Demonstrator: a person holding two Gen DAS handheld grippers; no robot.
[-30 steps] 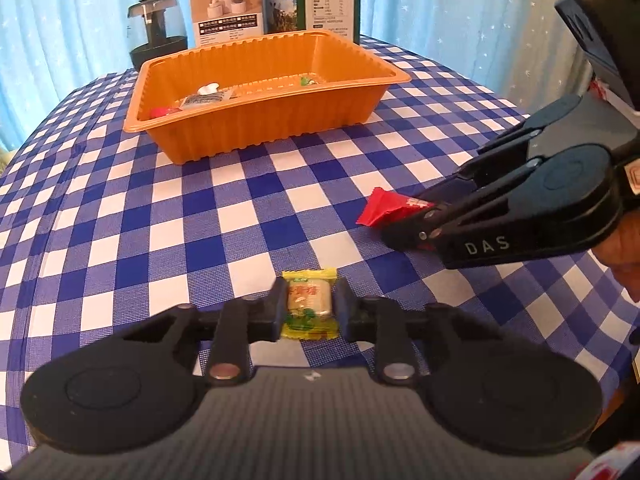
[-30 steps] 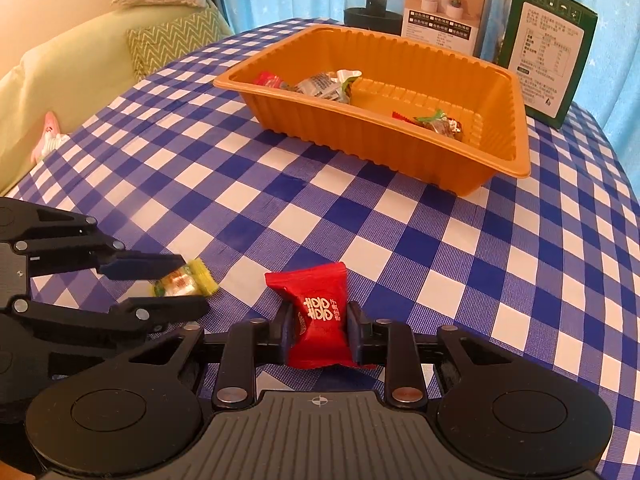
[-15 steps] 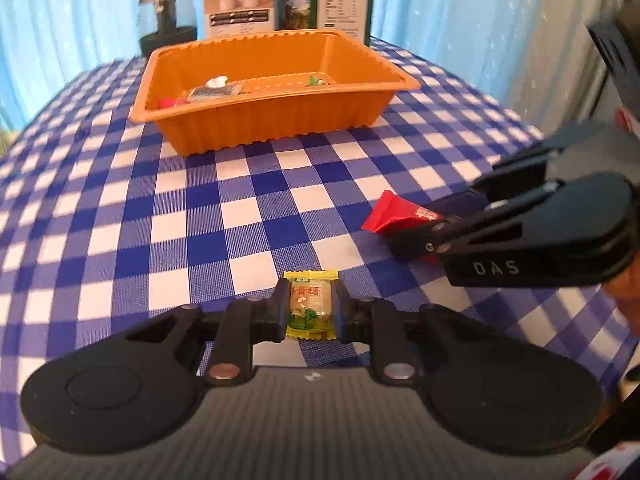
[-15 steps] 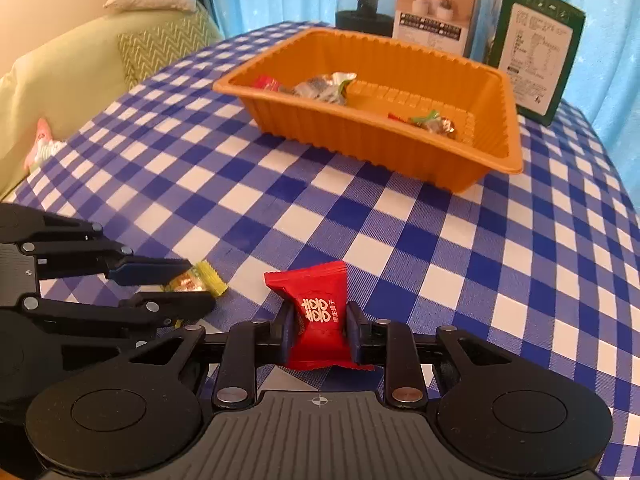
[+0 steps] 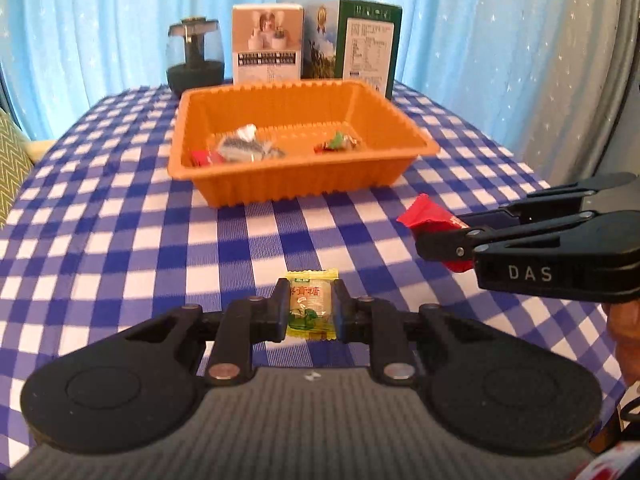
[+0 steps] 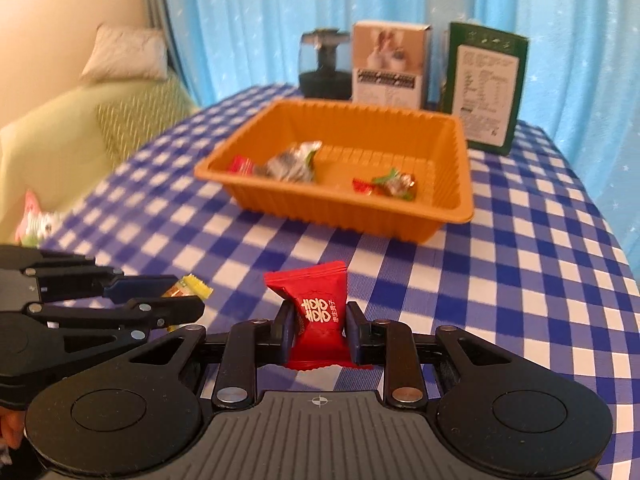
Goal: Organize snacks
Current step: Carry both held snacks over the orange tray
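The left gripper (image 5: 311,312) pinches a yellow-green candy (image 5: 310,306) squarely between its two pads, the wrapper's crimped ends sticking out above and below the grip. The right gripper (image 6: 318,332) clamps a red candy (image 6: 318,314) the same way, its white-lettered face turned to the camera and its top flaring above the pads. Both candies sit at the very tips of their grippers, over the blue-and-white checked tablecloth (image 5: 120,240) and short of the orange tray (image 5: 296,196), which stands further back on the table. Several wrapped sweets already lie in the tray — a silver-wrapped one (image 6: 294,164) beside a small red one at one end, and a red-and-green one (image 6: 386,184) apart from them. Whether either held candy touches the cloth cannot be told, since each gripper's body hides what is beneath it. The right wrist view is blurred, so the print on the boxes (image 6: 390,66) behind the tray is unreadable; a dark jar-like object (image 5: 195,56) stands beside them. At the left view's right edge, part of a hand (image 5: 624,344) is cut off.
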